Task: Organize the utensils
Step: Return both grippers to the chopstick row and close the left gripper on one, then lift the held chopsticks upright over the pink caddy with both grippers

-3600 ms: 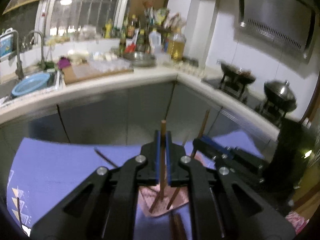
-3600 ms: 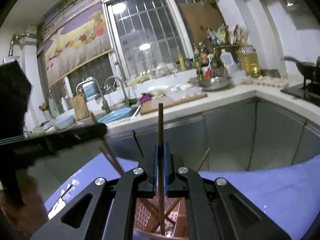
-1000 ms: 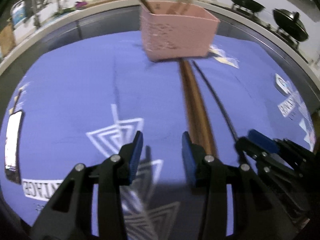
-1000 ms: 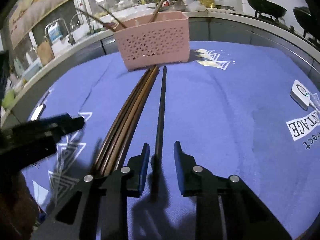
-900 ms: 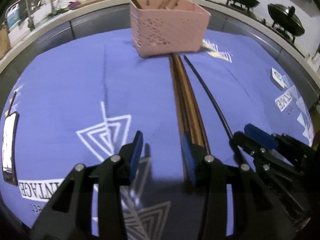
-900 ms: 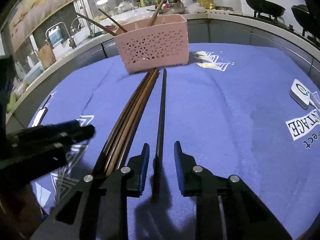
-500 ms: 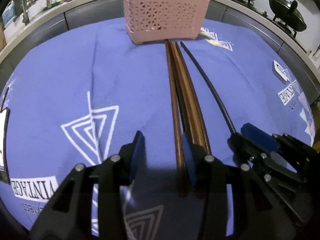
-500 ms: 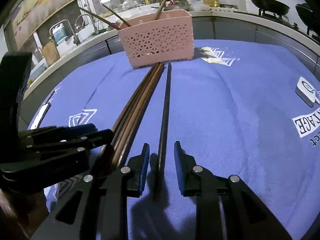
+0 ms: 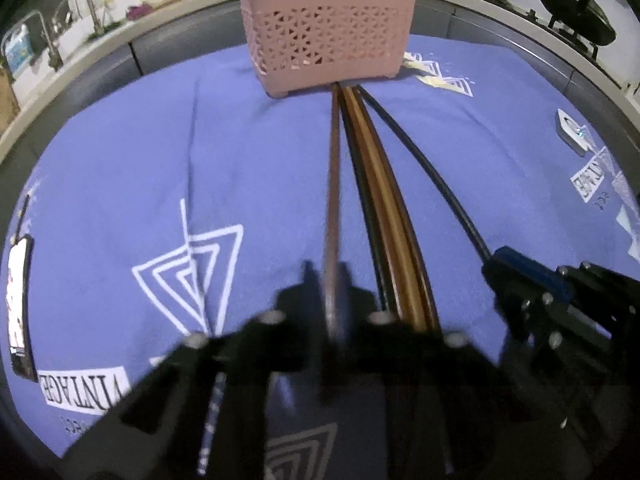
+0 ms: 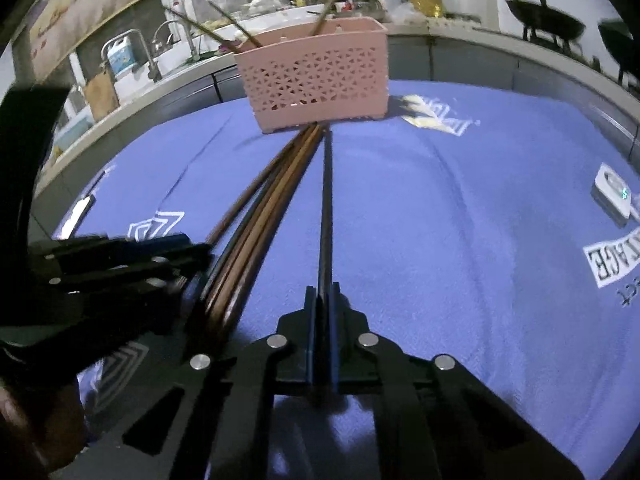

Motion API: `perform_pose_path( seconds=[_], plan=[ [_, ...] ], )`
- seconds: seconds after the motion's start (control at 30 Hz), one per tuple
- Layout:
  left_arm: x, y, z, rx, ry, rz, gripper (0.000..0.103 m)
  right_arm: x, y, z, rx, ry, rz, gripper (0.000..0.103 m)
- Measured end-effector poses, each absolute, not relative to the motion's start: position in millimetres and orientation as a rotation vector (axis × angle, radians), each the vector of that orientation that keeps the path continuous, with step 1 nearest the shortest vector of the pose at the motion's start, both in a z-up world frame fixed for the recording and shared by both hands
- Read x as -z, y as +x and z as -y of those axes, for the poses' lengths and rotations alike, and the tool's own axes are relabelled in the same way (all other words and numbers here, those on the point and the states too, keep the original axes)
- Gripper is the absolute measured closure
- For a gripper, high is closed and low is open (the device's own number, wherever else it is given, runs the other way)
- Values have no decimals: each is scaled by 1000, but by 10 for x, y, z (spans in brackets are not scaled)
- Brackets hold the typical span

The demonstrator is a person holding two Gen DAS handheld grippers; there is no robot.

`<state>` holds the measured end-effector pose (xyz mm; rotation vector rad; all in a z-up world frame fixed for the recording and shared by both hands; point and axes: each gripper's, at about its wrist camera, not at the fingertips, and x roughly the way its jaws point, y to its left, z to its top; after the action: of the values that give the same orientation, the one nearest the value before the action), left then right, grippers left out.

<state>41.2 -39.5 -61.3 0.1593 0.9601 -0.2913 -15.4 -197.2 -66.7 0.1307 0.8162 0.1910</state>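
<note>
Both grippers are clamped down on chopsticks here. The left gripper (image 9: 326, 280) has its jaws pinched onto the near end of a brown chopstick (image 9: 333, 184), a bit blurry in its own view but the stick runs straight out from between the pads. The right gripper (image 10: 322, 300) is closed tight on a black chopstick (image 10: 326, 208), jaws just a sliver apart with the stick in the gap.

Both sticks lie flat on the blue cloth (image 9: 120, 168) and point at the pink basket (image 9: 328, 36) near the far edge of the table, far ends nearly touching its base. Between the two held sticks sits a loose bundle (image 9: 384, 216) of more chopsticks, brown plus a black one, packed right against the left gripper's stick, so it's crowded there. A few chopsticks already stand tilted in the basket.

Other stuff: a phone (image 9: 18, 304) at the left edge, a small white gadget (image 10: 612, 194) toward the right edge, sink and woks on the counter behind.
</note>
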Motion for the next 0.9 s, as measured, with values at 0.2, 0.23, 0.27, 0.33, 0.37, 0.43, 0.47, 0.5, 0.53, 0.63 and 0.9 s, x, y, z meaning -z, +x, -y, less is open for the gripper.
perform_pose_path(
  seconds=[0.2, 0.23, 0.27, 0.33, 0.37, 0.43, 0.47, 0.5, 0.53, 0.63, 0.9],
  plan=[
    [624, 292, 63, 309, 140, -985, 96, 672, -388, 2200, -204, 112, -863, 97],
    [628, 245, 14, 322, 145, -990, 96, 678, -437, 2227, -209, 114, -870, 97],
    [632, 190, -44, 334, 148, -998, 96, 684, -487, 2265, -217, 120, -882, 96],
    [633, 136, -98, 349, 152, -1012, 93, 686, -538, 2317, -232, 133, -898, 96],
    [627, 139, -105, 359, 154, -1021, 91, 677, -522, 2333, -238, 139, -909, 95],
    [609, 198, -80, 364, 158, -1032, 86, 649, -403, 2341, -257, 156, -931, 95],
    [599, 267, -55, 352, 161, -1035, 85, 631, -339, 2345, -261, 169, -937, 95],
    [591, 328, -33, 346, 160, -1036, 83, 610, -256, 2350, -269, 190, -943, 95],
    [570, 421, 10, 355, 157, -1033, 82, 592, -164, 2342, -285, 209, -949, 95],
    [566, 675, 115, 334, 175, -1037, 80, 568, 204, 2304, -302, 223, -978, 94],
    [515, 1176, 320, 294, 201, -1033, 79, 472, 978, 2048, -310, 108, -998, 94]
  ],
)
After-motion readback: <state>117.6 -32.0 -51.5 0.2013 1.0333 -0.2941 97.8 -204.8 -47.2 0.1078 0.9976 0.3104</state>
